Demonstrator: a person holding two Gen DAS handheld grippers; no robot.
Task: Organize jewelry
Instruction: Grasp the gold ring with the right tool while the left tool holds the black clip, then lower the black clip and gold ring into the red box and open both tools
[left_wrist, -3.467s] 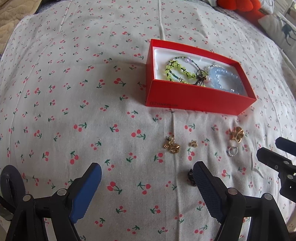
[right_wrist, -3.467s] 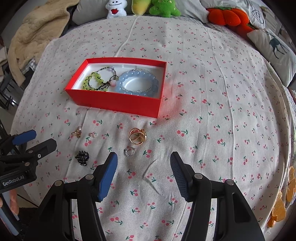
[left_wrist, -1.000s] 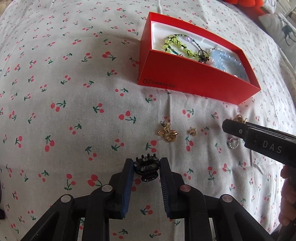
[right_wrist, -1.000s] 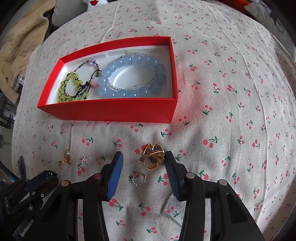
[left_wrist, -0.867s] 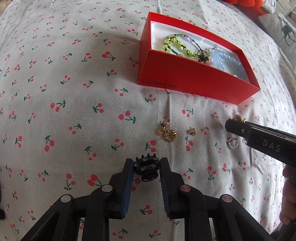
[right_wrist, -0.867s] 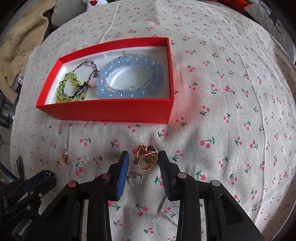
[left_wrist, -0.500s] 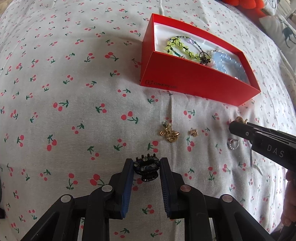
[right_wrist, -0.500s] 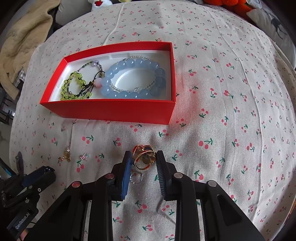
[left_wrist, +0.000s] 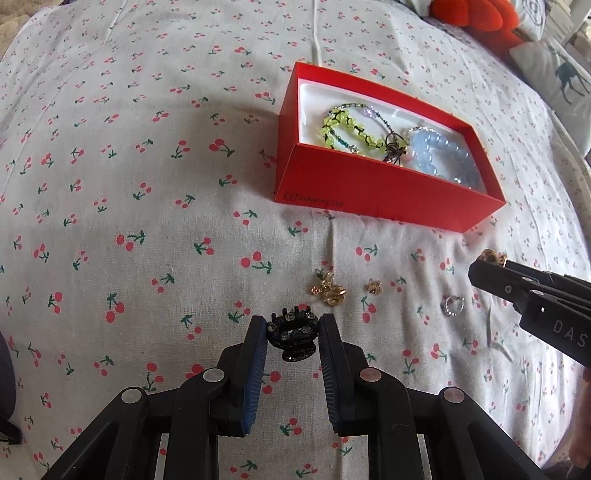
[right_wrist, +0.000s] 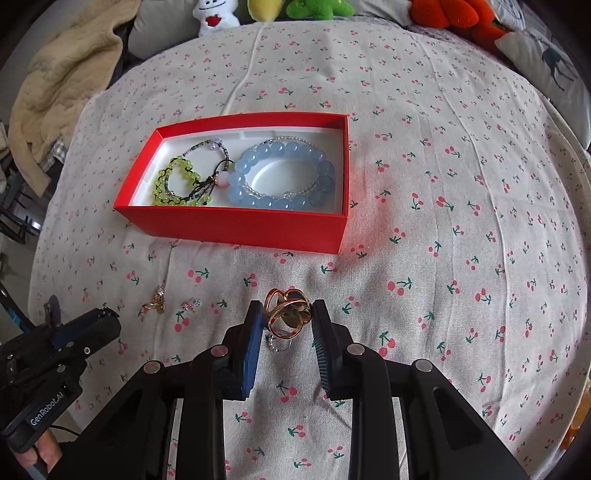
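My left gripper (left_wrist: 293, 332) is shut on a small black hair claw (left_wrist: 293, 334), just above the cherry-print sheet. My right gripper (right_wrist: 287, 319) is shut on a gold ring (right_wrist: 286, 314), lifted off the sheet; in the left wrist view it shows at the right (left_wrist: 487, 260) with the ring's gold edge peeking out. A small silver ring (left_wrist: 453, 305) lies on the sheet below the right gripper. Gold earrings (left_wrist: 328, 290) and a small gold stud (left_wrist: 373, 286) lie ahead of the claw. Beyond stands an open red box (right_wrist: 236, 225) holding a green bead bracelet (right_wrist: 177, 184) and a blue bead bracelet (right_wrist: 280, 177).
A cherry-print sheet (right_wrist: 443, 221) covers the bed. Plush toys (right_wrist: 310, 9) and an orange pumpkin cushion (right_wrist: 450, 14) line the far edge. A beige blanket (right_wrist: 55, 85) lies at far left and a deer-print pillow (right_wrist: 546, 62) at far right. A hand (right_wrist: 40, 452) grips the left gripper.
My right gripper has shut on the gold ring and lifted it off the sheet, uncovering the silver ring beneath. My left gripper has stayed shut on the black hair claw.
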